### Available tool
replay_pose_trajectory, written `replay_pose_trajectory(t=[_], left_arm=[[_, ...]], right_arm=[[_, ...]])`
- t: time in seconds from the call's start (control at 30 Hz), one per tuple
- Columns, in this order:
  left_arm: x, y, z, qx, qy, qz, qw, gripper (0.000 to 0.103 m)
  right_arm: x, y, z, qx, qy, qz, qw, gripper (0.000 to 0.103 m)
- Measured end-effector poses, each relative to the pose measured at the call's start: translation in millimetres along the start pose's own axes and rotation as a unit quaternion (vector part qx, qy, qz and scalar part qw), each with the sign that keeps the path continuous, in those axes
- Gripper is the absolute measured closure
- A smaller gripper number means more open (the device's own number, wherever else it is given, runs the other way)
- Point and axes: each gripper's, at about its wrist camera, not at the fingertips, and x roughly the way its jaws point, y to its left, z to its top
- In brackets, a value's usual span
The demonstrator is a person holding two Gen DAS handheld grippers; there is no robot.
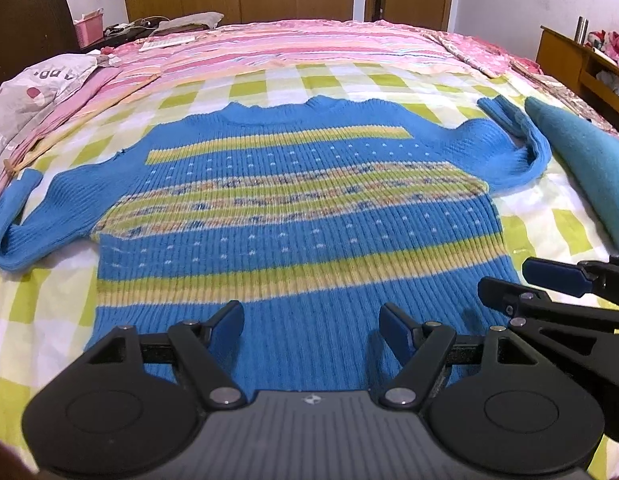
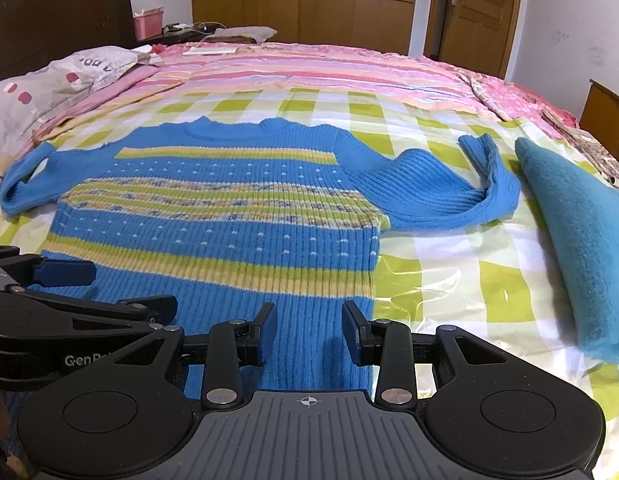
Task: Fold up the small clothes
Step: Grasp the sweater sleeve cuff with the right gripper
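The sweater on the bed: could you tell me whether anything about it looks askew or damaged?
The sweater lies flat, but both sleeves are doubled back rather than straight, most plainly the sleeve beside the teal cloth. Its neckline edge looks wavy. I see no clear damage.

Sweater (image 1: 293,216) flat on bed (image 1: 449,92)

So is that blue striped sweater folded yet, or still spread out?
Spread out. The sweater lies flat and face up on the checked sheet, its body unfolded; only the sleeves bend back on themselves.
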Motion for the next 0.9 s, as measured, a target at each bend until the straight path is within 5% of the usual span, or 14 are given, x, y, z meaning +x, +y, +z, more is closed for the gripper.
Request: replay_pose_trajectory(t=[0.5,0.9], left_arm=[[8.2,0.7,25.4,-0.024,-0.029,-0.009,0.9993,0.024],[46.3,-26.9,74.2,-0.053,-0.053,-0.009,0.9971,0.024]], right_arm=[[15.6,-70.4,45.3,0.035,-0.031,-0.056,0.997,0.068],[96.6,-173.7,115.5,0.121,-0.027,-0.12,0.985,0.068]])
